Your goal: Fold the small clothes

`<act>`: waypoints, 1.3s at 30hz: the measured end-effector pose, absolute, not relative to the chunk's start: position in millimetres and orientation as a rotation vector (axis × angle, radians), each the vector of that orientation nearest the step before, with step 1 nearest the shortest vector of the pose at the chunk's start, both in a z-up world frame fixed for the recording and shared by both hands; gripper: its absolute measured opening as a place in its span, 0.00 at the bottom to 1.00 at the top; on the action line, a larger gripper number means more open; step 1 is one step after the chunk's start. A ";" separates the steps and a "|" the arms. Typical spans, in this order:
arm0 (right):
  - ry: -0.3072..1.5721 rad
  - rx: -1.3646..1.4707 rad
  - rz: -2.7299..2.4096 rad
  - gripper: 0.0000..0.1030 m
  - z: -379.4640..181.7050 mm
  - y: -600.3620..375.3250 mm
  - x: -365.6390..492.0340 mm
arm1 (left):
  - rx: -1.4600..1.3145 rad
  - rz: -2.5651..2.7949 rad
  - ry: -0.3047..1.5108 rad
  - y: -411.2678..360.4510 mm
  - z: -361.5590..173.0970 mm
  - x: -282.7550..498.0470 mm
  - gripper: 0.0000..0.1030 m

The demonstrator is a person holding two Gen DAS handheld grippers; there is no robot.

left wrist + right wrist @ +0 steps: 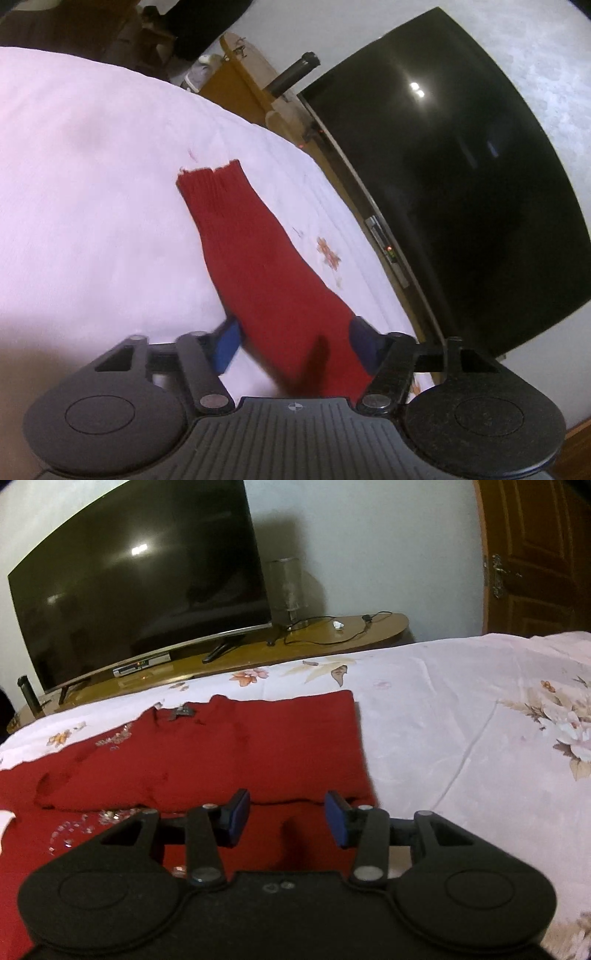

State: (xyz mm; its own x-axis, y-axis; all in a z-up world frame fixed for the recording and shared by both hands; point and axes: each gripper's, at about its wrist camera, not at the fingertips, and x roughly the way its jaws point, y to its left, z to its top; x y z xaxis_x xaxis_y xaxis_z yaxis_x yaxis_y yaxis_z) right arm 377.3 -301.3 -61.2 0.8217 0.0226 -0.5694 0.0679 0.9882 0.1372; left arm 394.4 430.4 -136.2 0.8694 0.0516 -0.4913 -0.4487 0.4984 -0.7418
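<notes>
A small red knit garment lies on the pale floral bedsheet (461, 709). In the left wrist view its long sleeve (255, 251) stretches away to a ribbed cuff (210, 177). My left gripper (295, 343) is open, its blue pads either side of the sleeve's near end, which lies between them. In the right wrist view the folded red body (258, 746) with small shiny sequins lies spread out. My right gripper (286, 816) is open and empty, hovering just above the garment's near folded edge.
A large dark television (140, 590) stands on a low wooden stand (332, 631) beyond the bed edge, with a set-top box, cables and a glass lamp (288, 587). A wooden door (535, 554) is at the right. The bed extends right and left.
</notes>
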 end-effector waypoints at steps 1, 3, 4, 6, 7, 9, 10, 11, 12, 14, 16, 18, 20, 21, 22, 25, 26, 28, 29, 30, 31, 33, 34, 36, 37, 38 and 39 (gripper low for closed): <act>0.605 0.163 -0.031 0.43 -59.3 -299.3 375.9 | -1.022 0.319 0.443 435.8 -138.7 398.8 0.42; 0.599 0.167 -0.041 0.43 -54.9 -297.3 372.5 | -1.061 0.343 0.455 442.7 -147.9 402.7 0.10; 0.597 0.162 -0.046 0.43 -52.8 -295.9 371.0 | -1.081 0.359 0.469 447.5 -154.7 401.9 0.07; 0.596 0.156 -0.054 0.43 -49.7 -294.6 367.9 | -1.083 0.331 0.440 447.9 -159.7 404.3 0.07; 0.596 0.157 -0.058 0.43 -48.7 -294.7 366.3 | -1.024 0.338 0.455 441.8 -153.9 407.6 0.06; 0.592 0.158 -0.067 0.43 -47.2 -295.6 362.9 | -0.960 0.313 0.451 429.2 -140.4 411.8 0.04; 0.589 0.164 -0.070 0.43 -46.7 -296.6 362.1 | -0.929 0.272 0.422 417.4 -129.6 414.8 0.04; 0.587 0.171 -0.071 0.43 -46.4 -297.7 361.2 | -0.890 0.244 0.407 405.5 -119.1 419.2 0.04; 0.585 0.176 -0.074 0.43 -46.5 -298.4 361.1 | -0.852 0.215 0.391 392.7 -107.9 425.8 0.04; 0.586 0.183 -0.079 0.43 -47.2 -298.9 361.9 | -0.777 0.120 0.357 355.9 -83.8 439.1 0.04; 0.584 0.191 -0.076 0.43 -47.7 -300.0 361.5 | -0.694 0.038 0.338 315.2 -62.7 452.0 0.04; 0.582 0.196 -0.072 0.43 -48.4 -301.5 360.2 | -0.627 -0.049 0.344 270.2 -46.1 465.1 0.04; 0.582 0.201 -0.071 0.43 -49.6 -304.2 358.2 | -0.546 -0.124 0.395 217.3 -38.4 479.7 0.04; 0.582 0.205 -0.070 0.43 -50.3 -307.0 357.2 | -0.519 -0.155 0.419 196.0 -38.0 483.9 0.04; 0.584 0.210 -0.071 0.43 -50.7 -310.4 356.3 | -0.466 -0.186 0.456 166.4 -40.2 490.4 0.04; 0.590 0.231 -0.079 0.43 -52.3 -318.7 351.3 | -0.373 -0.254 0.542 102.4 -55.9 499.5 0.04; 0.593 0.236 -0.081 0.43 -52.9 -321.7 349.7 | -0.333 -0.273 0.577 78.9 -64.8 503.3 0.04; 0.598 0.242 -0.082 0.43 -53.7 -325.8 346.8 | -0.262 -0.294 0.633 45.6 -80.3 508.5 0.04; 0.600 0.247 -0.081 0.43 -54.2 -327.5 345.8 | -0.217 -0.302 0.669 29.1 -90.3 511.2 0.04; 0.605 0.253 -0.079 0.43 -54.8 -328.5 345.4 | -0.174 -0.312 0.703 15.1 -98.3 510.9 0.05; 0.611 0.262 -0.074 0.44 -55.3 -329.1 346.4 | -0.104 -0.308 0.707 2.3 -104.4 507.4 0.05; 0.625 0.289 -0.054 0.46 -56.4 -328.7 350.5 | 0.004 -0.277 0.652 -13.2 -99.9 492.6 0.20; 0.629 0.307 -0.037 0.49 -56.3 -326.9 355.0 | 0.022 -0.286 0.645 -15.4 -96.6 487.6 0.48; 0.626 0.351 0.011 0.52 -55.6 -319.0 365.8 | -0.011 -0.301 0.584 -9.5 -85.3 465.7 0.58; 0.625 0.375 0.037 0.52 -55.7 -312.7 372.8 | -0.023 -0.287 0.563 -0.2 -80.1 460.7 0.58; 0.626 0.396 0.060 0.52 -55.5 -306.4 378.8 | -0.042 -0.261 0.557 10.6 -74.7 453.1 0.58; 0.626 0.425 0.096 0.52 -55.9 -298.0 387.6 | -0.075 -0.236 0.549 26.5 -70.2 451.8 0.58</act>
